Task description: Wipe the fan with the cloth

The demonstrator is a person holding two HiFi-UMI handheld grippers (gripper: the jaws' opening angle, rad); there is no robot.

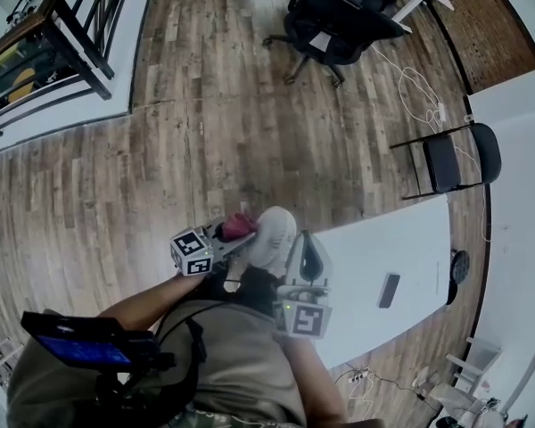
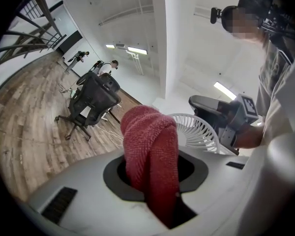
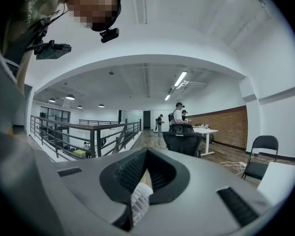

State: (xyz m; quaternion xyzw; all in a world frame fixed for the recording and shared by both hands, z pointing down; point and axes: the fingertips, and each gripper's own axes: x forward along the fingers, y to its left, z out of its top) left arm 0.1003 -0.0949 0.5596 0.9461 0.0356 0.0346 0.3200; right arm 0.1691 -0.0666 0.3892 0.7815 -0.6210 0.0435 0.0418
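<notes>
**Two grippers, both clamped: cloth in the left, fan in the right**

My left gripper has its jaws closed on the cloth. It is red, coarsely knitted and folded into a thick roll. Its long axis runs out along the jaws, and the rounded top rises clear of them towards the fan.

The fan is white, a round grille of thin radial ribs. In the left gripper view its ribbed face is turned towards the cloth, near it; I cannot tell whether they touch. From the head view it reads as an oval stretched from lower left to upper right, sitting off the left corner of the white table, over the wooden floor.

My right gripper is pinched shut on a white ribbed edge that looks like the fan's rim.
</notes>
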